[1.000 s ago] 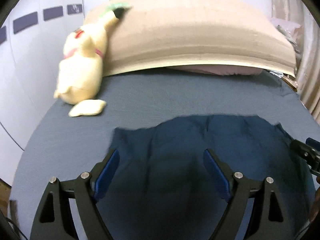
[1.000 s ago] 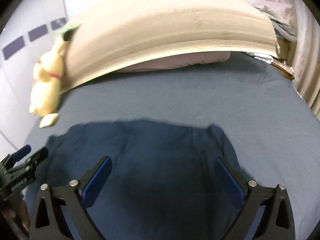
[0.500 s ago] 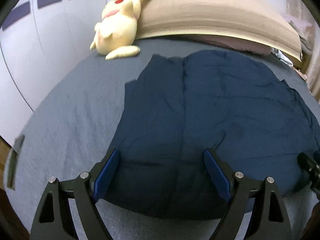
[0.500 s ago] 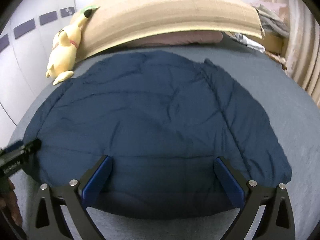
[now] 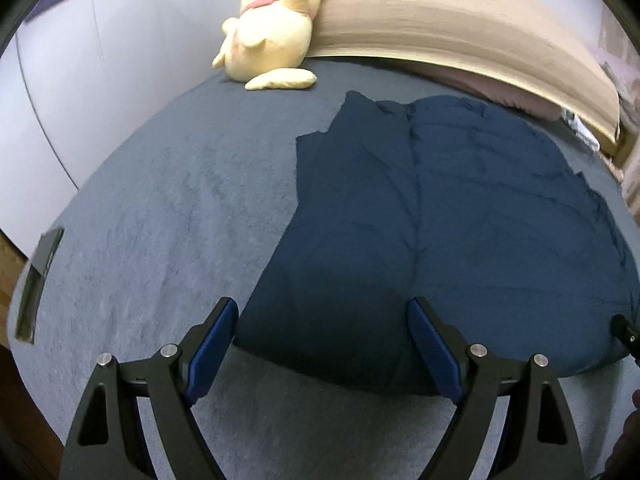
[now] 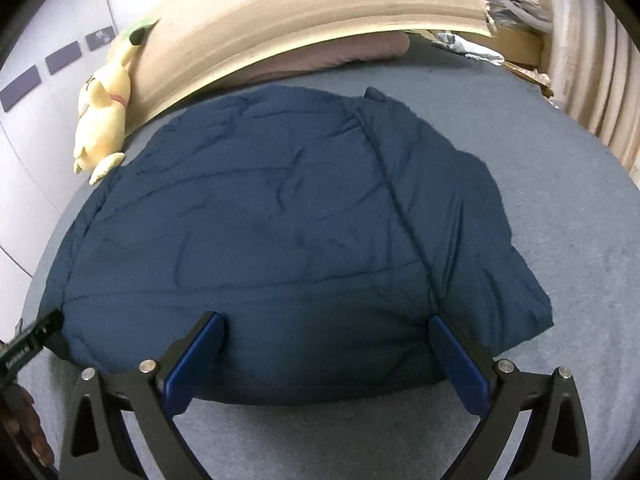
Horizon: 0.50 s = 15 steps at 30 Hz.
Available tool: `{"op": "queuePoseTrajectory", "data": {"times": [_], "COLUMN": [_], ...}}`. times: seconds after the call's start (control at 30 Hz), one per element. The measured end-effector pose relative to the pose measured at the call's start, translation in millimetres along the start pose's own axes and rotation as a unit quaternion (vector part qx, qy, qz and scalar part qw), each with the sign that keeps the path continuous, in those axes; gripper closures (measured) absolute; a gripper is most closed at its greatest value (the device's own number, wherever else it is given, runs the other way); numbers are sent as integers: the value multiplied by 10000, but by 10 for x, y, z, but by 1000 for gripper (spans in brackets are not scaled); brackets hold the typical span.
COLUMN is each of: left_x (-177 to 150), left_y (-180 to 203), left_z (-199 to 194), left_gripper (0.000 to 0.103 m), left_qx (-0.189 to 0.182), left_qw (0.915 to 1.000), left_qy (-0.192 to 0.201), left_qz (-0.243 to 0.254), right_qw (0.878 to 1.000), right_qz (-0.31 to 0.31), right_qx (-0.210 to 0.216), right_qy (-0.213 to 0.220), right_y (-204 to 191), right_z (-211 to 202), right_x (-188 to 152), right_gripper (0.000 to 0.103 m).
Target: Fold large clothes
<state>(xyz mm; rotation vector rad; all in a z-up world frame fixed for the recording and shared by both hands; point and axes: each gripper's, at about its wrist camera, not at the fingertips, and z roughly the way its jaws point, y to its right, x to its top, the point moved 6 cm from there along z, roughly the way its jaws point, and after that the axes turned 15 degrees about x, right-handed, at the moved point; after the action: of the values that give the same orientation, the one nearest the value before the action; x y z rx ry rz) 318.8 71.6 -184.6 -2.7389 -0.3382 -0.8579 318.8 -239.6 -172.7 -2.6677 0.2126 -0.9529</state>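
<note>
**Both grippers spread wide over the near hem of a dark garment**

The left gripper (image 5: 320, 344) has its blue-padded fingers (image 5: 210, 342) wide apart, holding nothing, above the near left edge of the large navy-blue fabric garment (image 5: 460, 220). The right gripper (image 6: 326, 358) also has its fingers (image 6: 460, 364) spread wide and empty over the near hem. The garment lies flat on the grey-blue bed (image 5: 160, 220). Farther off, a yellow plush toy (image 5: 272, 28) leans against the tan padded headboard (image 6: 300, 12), with a mauve pillow (image 6: 340, 54) beneath it.
</note>
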Motion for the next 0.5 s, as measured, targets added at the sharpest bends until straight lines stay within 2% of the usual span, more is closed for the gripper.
{"op": "queuePoseTrajectory", "data": {"times": [0.07,0.17,0.3,0.43,0.5], "left_x": [-10,-47,-151,-65,-7], "left_y": [-23,-44,-117,-318,-448], "left_z": [-51,-26,165,98,77], "left_gripper": [16,16,15,16,16], "left_qx": [-13,105,-81,-358,-451], "left_qw": [10000,9999,9992,9977,9963], "left_qy": [54,64,-363,-269,-149], "left_qz": [-6,60,-112,-512,-721], "right_qw": [9997,9996,9993,9950,9923], "right_qz": [66,165,306,653,836], "right_qx": [182,110,229,672,714], "right_qy": [161,218,-60,345,570], "right_y": [-32,62,144,199,354], "right_z": [-96,-140,-20,-284,-477], "right_x": [41,16,-55,134,176], "right_gripper": [0,0,0,0,0]}}
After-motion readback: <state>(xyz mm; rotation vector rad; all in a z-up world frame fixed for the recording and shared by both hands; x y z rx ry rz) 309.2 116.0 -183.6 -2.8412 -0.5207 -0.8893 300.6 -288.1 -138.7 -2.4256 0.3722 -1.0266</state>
